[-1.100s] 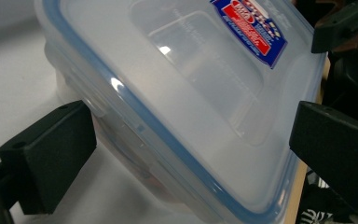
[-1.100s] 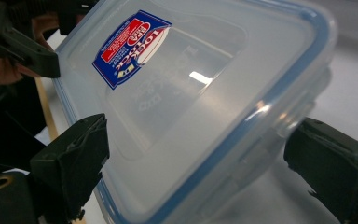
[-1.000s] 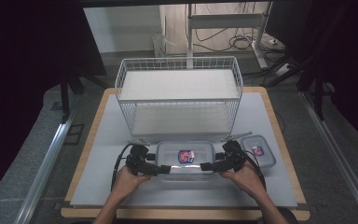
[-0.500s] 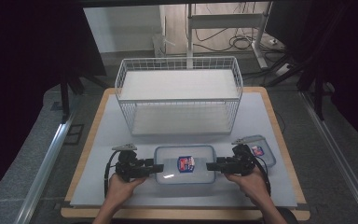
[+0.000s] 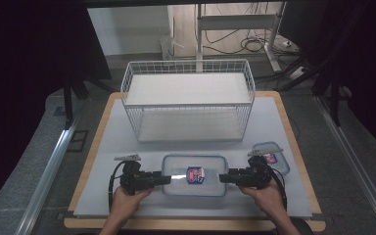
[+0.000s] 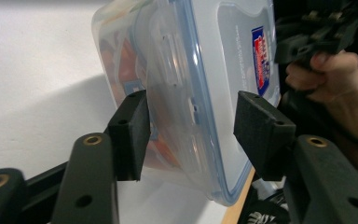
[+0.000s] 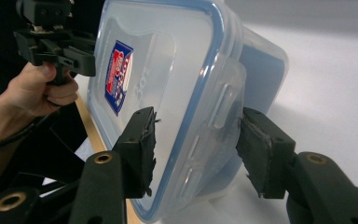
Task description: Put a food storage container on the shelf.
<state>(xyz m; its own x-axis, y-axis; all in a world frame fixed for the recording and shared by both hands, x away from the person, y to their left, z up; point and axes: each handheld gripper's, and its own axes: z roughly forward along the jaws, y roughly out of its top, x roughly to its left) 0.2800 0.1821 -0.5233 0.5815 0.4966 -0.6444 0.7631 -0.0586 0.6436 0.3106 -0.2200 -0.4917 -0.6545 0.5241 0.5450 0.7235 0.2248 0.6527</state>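
Gripping container (image 5: 194, 175) ends, both tools (image 5: 168, 179) (image 5: 222, 178); wire basket (image 5: 188, 100) behind; small container (image 5: 272, 156) beside right.

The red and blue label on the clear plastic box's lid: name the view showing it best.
The right gripper view: the label is close, angled. The left gripper view gives it edge-on; the high view gives it tiny.

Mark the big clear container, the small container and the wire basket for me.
big clear container (image 5: 196, 169): high view, on its lid above the label.
small container (image 5: 275, 155): high view, on its lid.
wire basket (image 5: 186, 66): high view, on its rear rim.
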